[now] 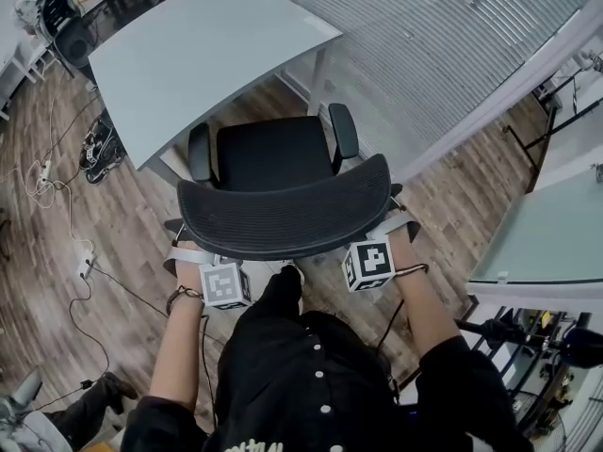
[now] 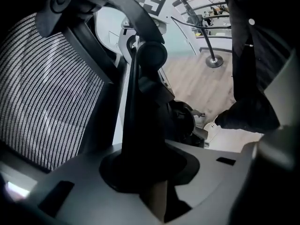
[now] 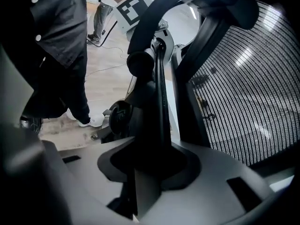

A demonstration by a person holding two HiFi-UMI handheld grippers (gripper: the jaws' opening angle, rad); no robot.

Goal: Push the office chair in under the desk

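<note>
A black office chair stands in front of the pale grey desk (image 1: 188, 55), its seat (image 1: 273, 153) partly under the desk's edge. Its mesh backrest (image 1: 283, 210) faces me. My left gripper (image 1: 193, 250) sits at the backrest's left end and my right gripper (image 1: 396, 226) at its right end. In the left gripper view the jaws (image 2: 150, 172) are shut on the black back frame bar (image 2: 140, 125), beside the mesh (image 2: 42, 93). The right gripper view shows the same: jaws (image 3: 150, 168) clamped on the frame bar (image 3: 159, 107), mesh (image 3: 243, 88) to the right.
Cables and a power strip (image 1: 85, 266) lie on the wood floor at the left. A second desk (image 1: 556, 234) stands at the right, with a stand and gear below it. Slatted blinds (image 1: 424, 45) run behind the desk. My shoe (image 1: 292, 271) is under the backrest.
</note>
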